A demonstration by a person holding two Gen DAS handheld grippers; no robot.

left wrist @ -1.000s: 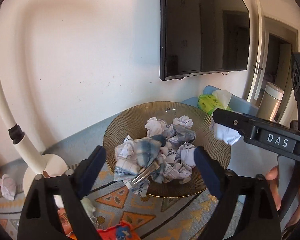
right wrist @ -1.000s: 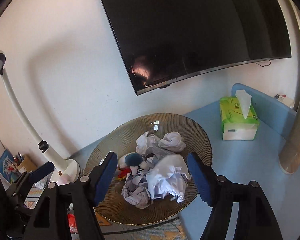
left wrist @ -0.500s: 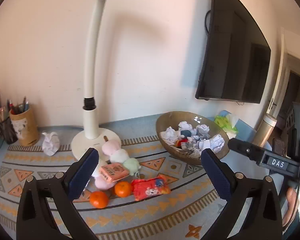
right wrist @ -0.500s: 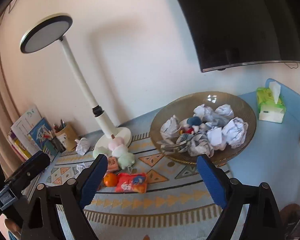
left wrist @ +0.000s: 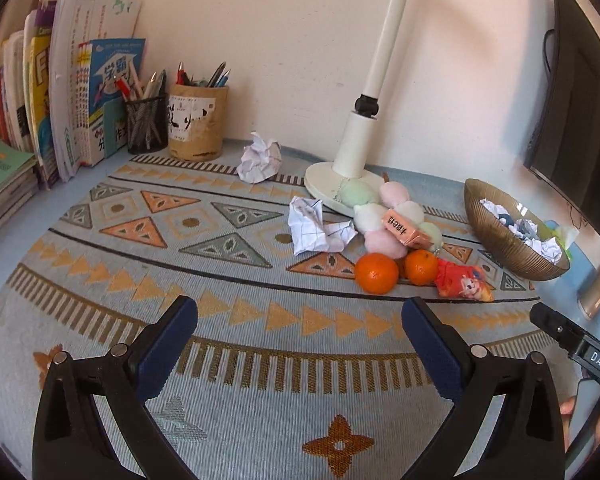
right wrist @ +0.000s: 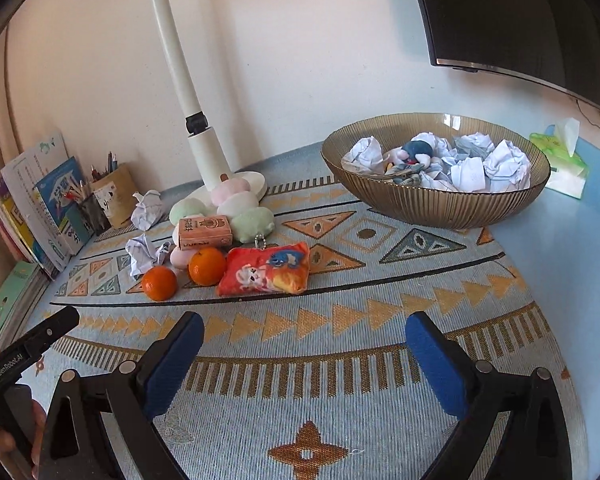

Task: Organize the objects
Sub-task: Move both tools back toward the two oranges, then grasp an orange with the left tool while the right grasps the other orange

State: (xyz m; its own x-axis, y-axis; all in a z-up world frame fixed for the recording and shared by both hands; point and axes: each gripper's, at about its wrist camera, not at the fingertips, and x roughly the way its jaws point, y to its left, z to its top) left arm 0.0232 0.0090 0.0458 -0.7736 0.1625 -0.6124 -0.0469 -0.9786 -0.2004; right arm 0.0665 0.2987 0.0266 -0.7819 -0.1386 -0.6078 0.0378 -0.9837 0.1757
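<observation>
White crumpled paper lies ahead-right of left gripper, nearer it | both grippers gaping, right gripper just widened, empty

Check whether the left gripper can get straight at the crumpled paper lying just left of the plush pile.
Probably yes. The left gripper is open and empty, and only bare mat lies between it and that crumpled paper. The paper's right edge sits against the plush pile, so come in from the left.
</observation>
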